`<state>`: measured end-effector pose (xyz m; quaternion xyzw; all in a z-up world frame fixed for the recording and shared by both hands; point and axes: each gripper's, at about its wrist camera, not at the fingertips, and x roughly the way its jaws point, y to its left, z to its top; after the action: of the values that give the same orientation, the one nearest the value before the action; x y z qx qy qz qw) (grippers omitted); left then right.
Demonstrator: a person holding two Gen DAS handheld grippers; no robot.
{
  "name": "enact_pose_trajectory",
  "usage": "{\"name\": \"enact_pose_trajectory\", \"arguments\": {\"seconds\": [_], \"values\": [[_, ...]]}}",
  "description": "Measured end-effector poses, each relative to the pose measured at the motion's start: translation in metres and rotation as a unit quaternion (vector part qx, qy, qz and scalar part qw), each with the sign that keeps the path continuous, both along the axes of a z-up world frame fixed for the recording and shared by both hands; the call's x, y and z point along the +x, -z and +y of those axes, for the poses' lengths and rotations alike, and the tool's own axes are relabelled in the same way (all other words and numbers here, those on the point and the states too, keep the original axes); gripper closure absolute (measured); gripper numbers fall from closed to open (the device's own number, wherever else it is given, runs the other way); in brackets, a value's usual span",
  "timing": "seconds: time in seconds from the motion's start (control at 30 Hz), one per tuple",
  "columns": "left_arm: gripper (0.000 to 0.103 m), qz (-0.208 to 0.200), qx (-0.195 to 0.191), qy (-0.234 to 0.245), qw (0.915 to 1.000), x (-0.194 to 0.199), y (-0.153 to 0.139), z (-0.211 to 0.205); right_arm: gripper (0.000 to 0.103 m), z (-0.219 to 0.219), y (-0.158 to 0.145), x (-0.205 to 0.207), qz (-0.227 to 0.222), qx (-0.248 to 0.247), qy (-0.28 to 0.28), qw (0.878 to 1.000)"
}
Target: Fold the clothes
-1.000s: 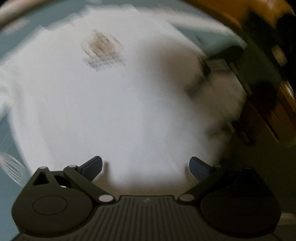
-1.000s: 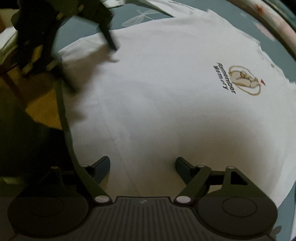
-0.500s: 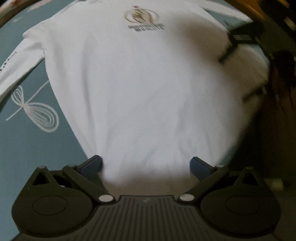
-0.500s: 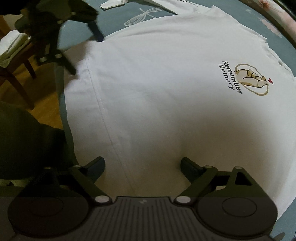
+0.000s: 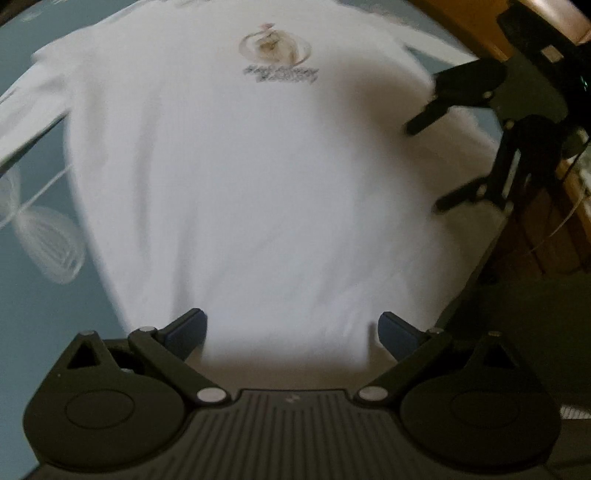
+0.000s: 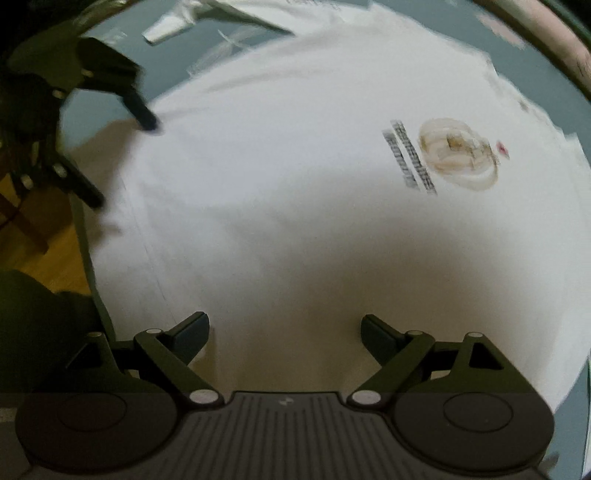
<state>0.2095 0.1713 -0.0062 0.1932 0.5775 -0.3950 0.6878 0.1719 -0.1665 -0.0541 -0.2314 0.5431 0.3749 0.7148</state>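
A white long-sleeved shirt [image 5: 258,192] lies spread flat on a blue-grey cloth, its chest logo [image 5: 275,48] facing up. My left gripper [image 5: 291,332] hovers open over the shirt's bottom hem, nothing between its fingers. In the same view the right gripper [image 5: 424,166] stands open at the shirt's right side. From the right wrist view, the shirt [image 6: 295,203] fills the frame with the logo [image 6: 454,155] at right; my right gripper [image 6: 284,332] is open just above the fabric. The left gripper [image 6: 122,162] is open at the far hem corner.
The blue-grey cloth [image 5: 40,314] with white whisk drawings covers the surface. A sleeve [image 6: 170,29] stretches off at the top. Wooden floor [image 6: 48,236] and a dark chair leg lie past the near edge. Wooden furniture [image 5: 461,18] stands at the upper right.
The left gripper has swung round to face the shirt straight along its length and drawn near the hem. The right gripper has shifted a little over the fabric. Both stay open.
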Motion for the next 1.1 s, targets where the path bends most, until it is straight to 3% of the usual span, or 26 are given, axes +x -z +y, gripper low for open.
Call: {"name": "enact_pose_trajectory", "arguments": {"seconds": [0.17,0.37,0.5,0.6,0.73,0.83,1.0,1.1], "values": [[0.006,0.026,0.040,-0.007,0.9988,-0.004,-0.008,0.011,0.011,-0.010,0.000,-0.016,-0.014,-0.025,-0.008,1.000],[0.005,-0.075,-0.046,-0.003,0.9962,0.050,-0.031,-0.039,0.011,0.006,-0.020,0.007,-0.063,0.009,0.018,0.998],[0.005,-0.107,-0.075,-0.036,0.9908,0.095,-0.007,-0.071,0.011,0.010,-0.019,0.037,-0.077,0.009,0.049,0.996],[0.005,-0.119,-0.050,-0.055,0.9901,0.114,0.007,-0.073,0.011,0.007,-0.009,0.043,-0.070,-0.003,0.069,0.995],[0.004,-0.142,-0.001,-0.076,0.9869,0.126,0.011,-0.045,0.009,-0.002,-0.003,0.038,-0.058,-0.002,0.086,0.995],[0.005,-0.128,0.030,-0.101,0.9861,0.131,0.004,-0.026,0.006,-0.002,-0.002,0.037,-0.056,-0.002,0.092,0.994],[0.005,-0.143,-0.032,-0.107,0.9835,0.142,-0.026,-0.035,0.000,-0.003,0.001,0.035,-0.052,-0.001,0.102,0.993],[0.005,-0.139,-0.070,-0.099,0.9829,0.161,-0.023,-0.063,0.000,-0.003,0.002,0.034,-0.050,-0.001,0.108,0.993]]}}
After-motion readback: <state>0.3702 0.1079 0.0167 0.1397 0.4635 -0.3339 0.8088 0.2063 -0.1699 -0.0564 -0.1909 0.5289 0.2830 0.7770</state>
